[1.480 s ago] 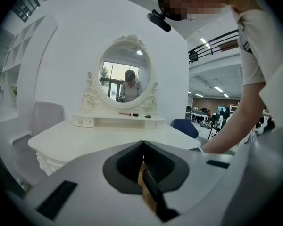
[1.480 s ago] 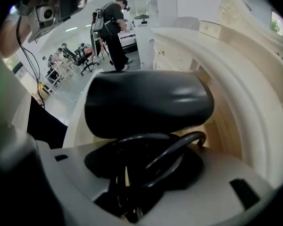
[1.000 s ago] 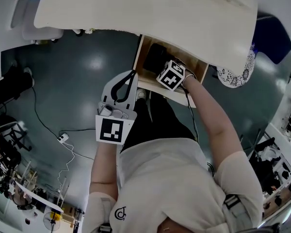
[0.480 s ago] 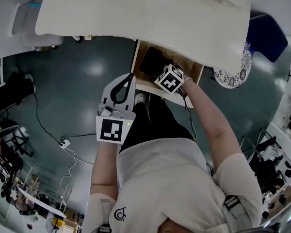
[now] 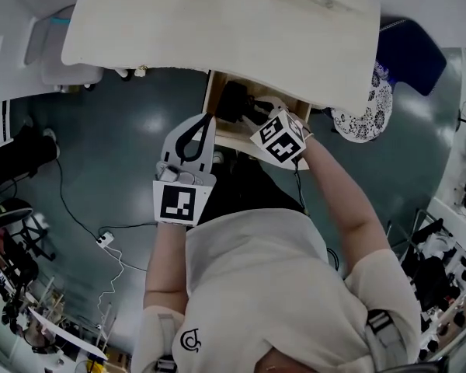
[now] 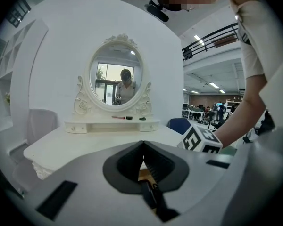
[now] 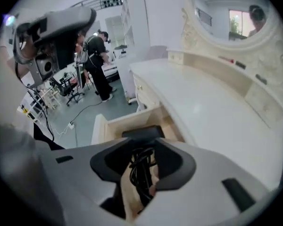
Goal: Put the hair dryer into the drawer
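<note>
Right gripper (image 7: 142, 144) lifted, jaws closing, cord (image 7: 140, 173) between.

Pale bare wood drawer (image 5: 231, 141); glossy floor (image 5: 116, 162) (reflecting lamps); matt black hair dryer (image 5: 231, 101).

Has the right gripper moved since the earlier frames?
Yes: the right gripper has drawn back out of the drawer toward its front edge, jaws just closing, nothing gripped.

The tabletop (image 5: 217, 22) overhung the far part of the open drawer (image 5: 212, 99), so only its near strip lay reachable from above. Inside, the black hair dryer (image 5: 233, 102) filled the left side, its cord (image 7: 141, 168) coiled just beside it. Left of the drawer ran bare floor (image 5: 124, 154) up to a pale chair (image 5: 46, 49); a patterned round object (image 5: 365, 107) stood near its right side
</note>
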The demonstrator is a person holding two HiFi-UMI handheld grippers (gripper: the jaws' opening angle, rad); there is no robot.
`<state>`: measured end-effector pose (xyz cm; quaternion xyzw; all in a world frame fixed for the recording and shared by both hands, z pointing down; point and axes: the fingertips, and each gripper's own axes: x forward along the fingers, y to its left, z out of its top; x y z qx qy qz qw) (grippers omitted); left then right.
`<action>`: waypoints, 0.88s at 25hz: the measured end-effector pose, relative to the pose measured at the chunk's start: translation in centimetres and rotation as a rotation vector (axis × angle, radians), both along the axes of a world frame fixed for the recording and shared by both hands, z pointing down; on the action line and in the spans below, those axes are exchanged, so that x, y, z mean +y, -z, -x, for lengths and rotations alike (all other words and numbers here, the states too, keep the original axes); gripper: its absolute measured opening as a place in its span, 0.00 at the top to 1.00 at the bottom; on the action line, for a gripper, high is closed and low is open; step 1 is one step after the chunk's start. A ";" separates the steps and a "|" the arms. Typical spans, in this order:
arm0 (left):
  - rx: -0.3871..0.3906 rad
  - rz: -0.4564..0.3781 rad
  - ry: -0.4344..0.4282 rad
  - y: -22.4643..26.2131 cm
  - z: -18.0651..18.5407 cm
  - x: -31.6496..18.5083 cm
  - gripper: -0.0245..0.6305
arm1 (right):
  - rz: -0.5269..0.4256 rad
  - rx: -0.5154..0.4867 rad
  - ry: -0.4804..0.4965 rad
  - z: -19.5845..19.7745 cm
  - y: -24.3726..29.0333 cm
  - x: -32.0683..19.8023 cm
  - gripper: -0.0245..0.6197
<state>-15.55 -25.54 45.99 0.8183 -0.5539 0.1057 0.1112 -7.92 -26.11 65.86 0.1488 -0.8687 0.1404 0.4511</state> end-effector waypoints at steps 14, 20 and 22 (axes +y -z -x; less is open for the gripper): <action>-0.072 -0.093 -0.186 7.3 0.7 -1.0 0.94 | -0.404 -0.353 -0.353 -0.8 19.9 -1.9 0.95; -0.093 -0.149 -0.234 10.7 0.5 -1.1 0.94 | -0.606 -0.465 -0.465 -2.7 27.7 -2.0 0.95; -0.082 -0.162 -0.243 11.6 0.6 -1.1 0.94 | -0.642 -0.494 -0.490 -3.3 29.5 -1.8 0.95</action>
